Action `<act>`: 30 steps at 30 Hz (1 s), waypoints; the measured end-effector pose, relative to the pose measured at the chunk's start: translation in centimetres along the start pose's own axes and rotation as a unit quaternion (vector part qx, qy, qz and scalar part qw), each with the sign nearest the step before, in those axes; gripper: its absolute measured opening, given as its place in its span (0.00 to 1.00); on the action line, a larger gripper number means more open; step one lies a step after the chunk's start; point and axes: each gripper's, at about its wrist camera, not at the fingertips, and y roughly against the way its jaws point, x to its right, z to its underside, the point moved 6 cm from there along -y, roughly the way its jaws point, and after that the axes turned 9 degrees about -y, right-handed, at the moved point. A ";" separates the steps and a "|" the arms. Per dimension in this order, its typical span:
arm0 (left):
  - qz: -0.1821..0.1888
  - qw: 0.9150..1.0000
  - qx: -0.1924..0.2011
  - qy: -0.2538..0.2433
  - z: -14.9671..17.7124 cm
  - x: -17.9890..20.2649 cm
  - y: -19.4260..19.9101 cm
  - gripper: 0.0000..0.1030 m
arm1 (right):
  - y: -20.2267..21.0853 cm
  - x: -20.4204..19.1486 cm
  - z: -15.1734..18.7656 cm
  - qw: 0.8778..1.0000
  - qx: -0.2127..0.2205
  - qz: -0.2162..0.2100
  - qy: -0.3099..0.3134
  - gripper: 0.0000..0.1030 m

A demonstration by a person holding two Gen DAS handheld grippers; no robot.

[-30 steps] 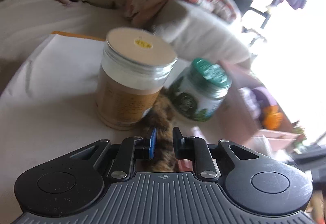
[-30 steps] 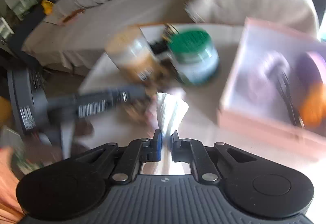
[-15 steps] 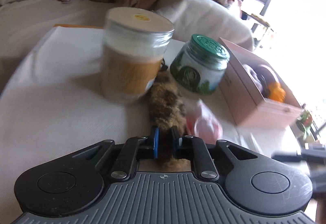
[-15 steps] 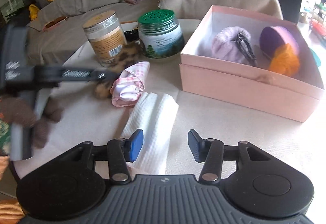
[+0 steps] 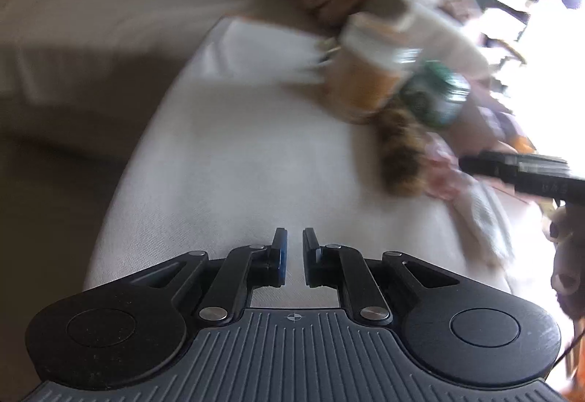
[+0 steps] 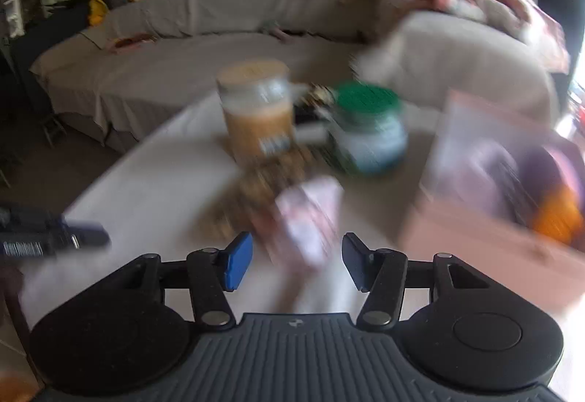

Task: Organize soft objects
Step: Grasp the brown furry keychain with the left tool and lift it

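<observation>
Both views are motion-blurred. A brown mottled furry piece [image 5: 400,149] [image 6: 256,190] lies on the white table in front of the jars. A pink checked cloth roll [image 6: 310,219] [image 5: 444,171] lies beside it, with a white towel [image 5: 482,219] nearer. My left gripper [image 5: 294,255] is nearly shut with nothing between its pads, pulled back over bare table. My right gripper [image 6: 296,261] is open, just short of the pink roll. A pink box [image 6: 471,233] at right holds soft purple and orange things.
A tan jar [image 6: 256,109] and a green-lidded jar [image 6: 369,126] stand mid-table. A sofa [image 6: 164,36] with heaped blankets runs behind. The table's left edge [image 5: 139,153] drops to the floor. The right gripper shows as a dark bar [image 5: 526,171] in the left view.
My left gripper has let go of the furry piece and drawn back left. My right gripper, having dropped the white towel, has moved forward over it toward the pink roll.
</observation>
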 end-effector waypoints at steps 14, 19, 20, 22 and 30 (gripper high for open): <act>0.090 0.994 0.064 0.028 -1.7 -1.7 -0.7 0.12 | -2.8 -4.7 -0.6 0.983 -0.127 -0.132 -0.015 0.12; 0.074 0.991 0.091 0.056 -2.6 -3.6 0.5 0.12 | 1.4 -9.1 2.1 0.966 -0.135 -0.220 0.019 0.12; 0.075 0.991 0.099 0.055 -2.8 -3.8 0.9 0.12 | 2.1 -9.5 1.6 0.965 -0.121 -0.233 0.018 0.12; 0.080 0.989 0.115 0.054 -3.2 -3.9 1.9 0.12 | 3.7 -9.7 0.1 0.959 -0.085 -0.271 0.010 0.12; 0.063 0.989 0.116 0.059 -4.1 -4.4 2.0 0.12 | -1.5 -7.1 -1.8 0.987 -0.042 -0.156 -0.001 0.12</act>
